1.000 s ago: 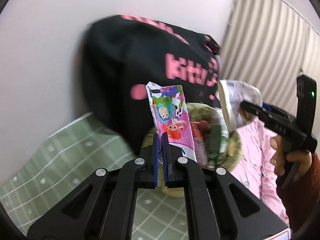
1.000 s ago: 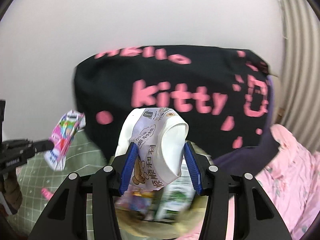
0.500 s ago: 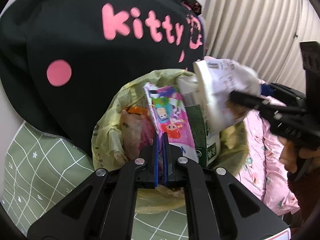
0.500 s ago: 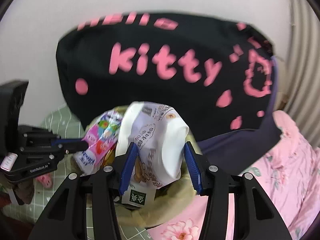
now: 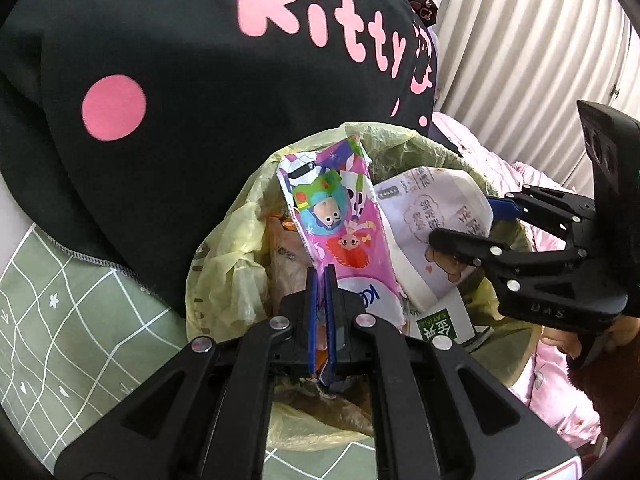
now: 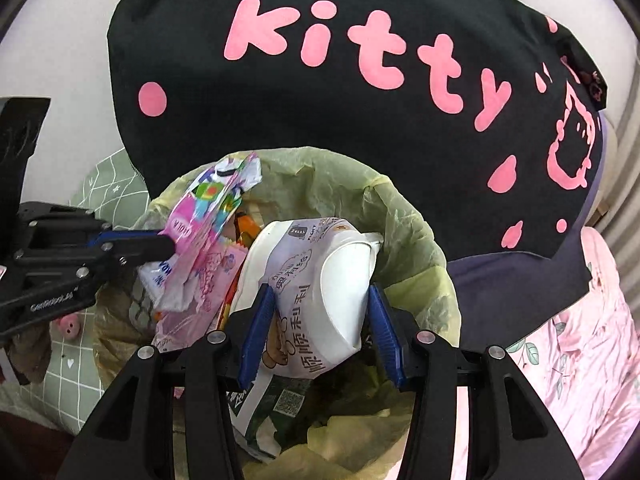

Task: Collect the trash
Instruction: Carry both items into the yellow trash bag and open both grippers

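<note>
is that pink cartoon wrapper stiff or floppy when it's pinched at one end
Probably fairly floppy and light: the pink wrapper stands above the shut left gripper, yet looks creased and crumpled in the right wrist view. Likely slippery, since it appears glossy.

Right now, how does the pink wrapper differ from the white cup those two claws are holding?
The pink wrapper is flat, thin and covered in bright cartoons; the white cup is bulky, rounded and mostly plain with printed writing. The left gripper is pinched nearly closed on the wrapper, while the right gripper stands wide around the cup. Both hang over the yellow bin bag.
</note>
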Motion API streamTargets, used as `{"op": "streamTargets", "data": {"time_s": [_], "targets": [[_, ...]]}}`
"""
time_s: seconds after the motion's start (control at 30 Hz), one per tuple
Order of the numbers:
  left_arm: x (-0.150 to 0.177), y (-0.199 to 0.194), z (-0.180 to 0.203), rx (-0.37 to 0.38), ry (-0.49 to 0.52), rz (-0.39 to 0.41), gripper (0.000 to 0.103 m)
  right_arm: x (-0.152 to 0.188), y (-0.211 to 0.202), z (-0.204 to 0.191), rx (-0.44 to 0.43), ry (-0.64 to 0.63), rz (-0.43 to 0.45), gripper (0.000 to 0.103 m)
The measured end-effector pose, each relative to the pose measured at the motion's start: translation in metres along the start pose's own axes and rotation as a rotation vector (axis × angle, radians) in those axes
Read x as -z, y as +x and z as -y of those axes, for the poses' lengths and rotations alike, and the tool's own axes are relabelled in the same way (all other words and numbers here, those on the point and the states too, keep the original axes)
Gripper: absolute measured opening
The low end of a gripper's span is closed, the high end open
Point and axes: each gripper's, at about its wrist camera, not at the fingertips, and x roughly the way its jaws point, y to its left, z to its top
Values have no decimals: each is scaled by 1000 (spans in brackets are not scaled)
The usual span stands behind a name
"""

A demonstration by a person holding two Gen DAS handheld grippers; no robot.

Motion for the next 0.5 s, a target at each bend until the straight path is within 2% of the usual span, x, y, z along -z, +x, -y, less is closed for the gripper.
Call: {"op": "streamTargets", "data": {"time_s": [0.1,0.23,0.5], "targets": [[-2,1,3,-3,-5,-2,4,4,-7,6,-3,15,8,46],[-3,-6,5,30,-35,1,4,6,-15,14,-26,20,27,46],[-2,-3,10,-21,-48,-22,4,10,-13,17,-63,-11,49,46]]}}
